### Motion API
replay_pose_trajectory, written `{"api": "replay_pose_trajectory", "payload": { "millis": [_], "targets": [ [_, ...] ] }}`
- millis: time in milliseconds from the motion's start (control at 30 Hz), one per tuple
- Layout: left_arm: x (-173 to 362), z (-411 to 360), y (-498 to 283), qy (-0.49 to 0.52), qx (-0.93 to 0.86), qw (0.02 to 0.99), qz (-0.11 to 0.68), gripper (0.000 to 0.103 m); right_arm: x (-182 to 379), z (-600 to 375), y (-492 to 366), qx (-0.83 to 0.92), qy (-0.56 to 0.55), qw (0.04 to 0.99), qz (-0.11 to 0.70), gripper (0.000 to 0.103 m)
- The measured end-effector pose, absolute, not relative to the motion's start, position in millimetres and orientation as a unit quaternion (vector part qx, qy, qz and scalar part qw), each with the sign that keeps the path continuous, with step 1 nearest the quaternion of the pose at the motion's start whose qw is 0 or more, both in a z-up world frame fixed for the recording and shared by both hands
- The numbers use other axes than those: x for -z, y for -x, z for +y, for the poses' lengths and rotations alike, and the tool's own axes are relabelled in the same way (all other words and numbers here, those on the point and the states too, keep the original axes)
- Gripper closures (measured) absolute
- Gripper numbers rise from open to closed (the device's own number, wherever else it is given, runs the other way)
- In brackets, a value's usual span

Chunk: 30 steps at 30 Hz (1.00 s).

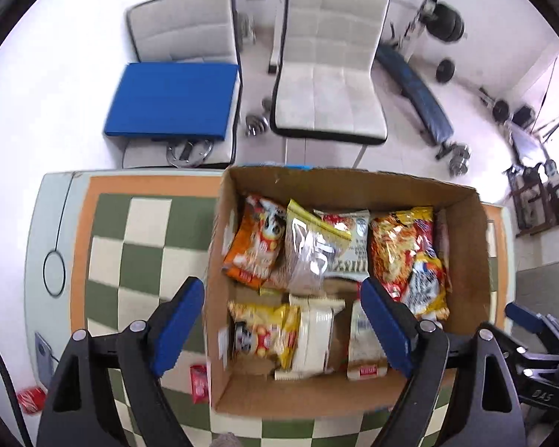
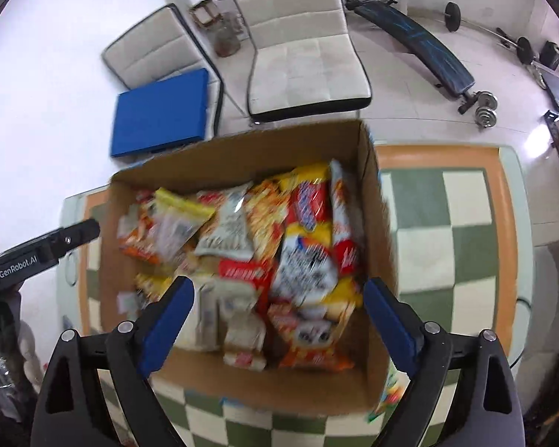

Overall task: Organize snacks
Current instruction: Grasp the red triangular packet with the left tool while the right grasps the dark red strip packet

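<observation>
An open cardboard box (image 1: 316, 182) (image 2: 242, 156) stands on the checked table and holds several snack packets. Among them are an orange packet (image 1: 253, 246), a clear bag with a yellow top (image 1: 305, 246), a red and yellow noodle pack (image 1: 398, 246) and white wafer packs (image 1: 316, 331). My left gripper (image 1: 279, 290) hangs open above the box's near left part, with nothing between its blue pads. Over the box's near right part my right gripper (image 2: 278, 287) is open too, and empty. A small red packet (image 1: 198, 381) lies on the table left of the box.
The table carries a green and cream checked mat (image 1: 130, 246) (image 2: 447, 231). A colourful packet (image 2: 389, 391) lies at the box's near right corner. Beyond the table stand two white chairs (image 1: 328, 85), one with a blue cushion (image 1: 171, 100), and a weights bench (image 1: 417, 93).
</observation>
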<state>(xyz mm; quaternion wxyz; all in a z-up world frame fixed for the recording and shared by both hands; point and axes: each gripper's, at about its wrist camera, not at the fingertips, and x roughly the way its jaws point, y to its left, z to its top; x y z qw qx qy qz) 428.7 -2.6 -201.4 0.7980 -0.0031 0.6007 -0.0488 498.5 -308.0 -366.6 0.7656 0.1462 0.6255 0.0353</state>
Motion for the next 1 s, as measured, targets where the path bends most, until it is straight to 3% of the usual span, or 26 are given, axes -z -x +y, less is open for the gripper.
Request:
{"api": "replay_pose_trajectory", "payload": {
  "millis": [200,367,700,1000],
  "targets": [
    [206.8,39.0,-346.6,0.003,0.008,0.803,0.596,0.017,369.1,-288.9,-416.9,-0.039,-0.164,0.761,0.626,0.009],
    [262.1,83.3,-309.3,-0.002,-0.036,0.758,0.651,0.017,398.2,-268.8,-367.3,-0.022,-0.181,0.742,0.645,0.009],
    [348.1,113.1,-316.8,0.004,-0.036,0.718,0.696,0.017,471.9,-246.7,-347.8,0.016,-0.192,0.704,0.684,0.009],
    [373.8,92.8,-338.8,-0.045,0.025,0.731,0.68,0.02,486.6,-257.0,-346.8,0.043,-0.178,0.699,0.691,0.009]
  ]
}}
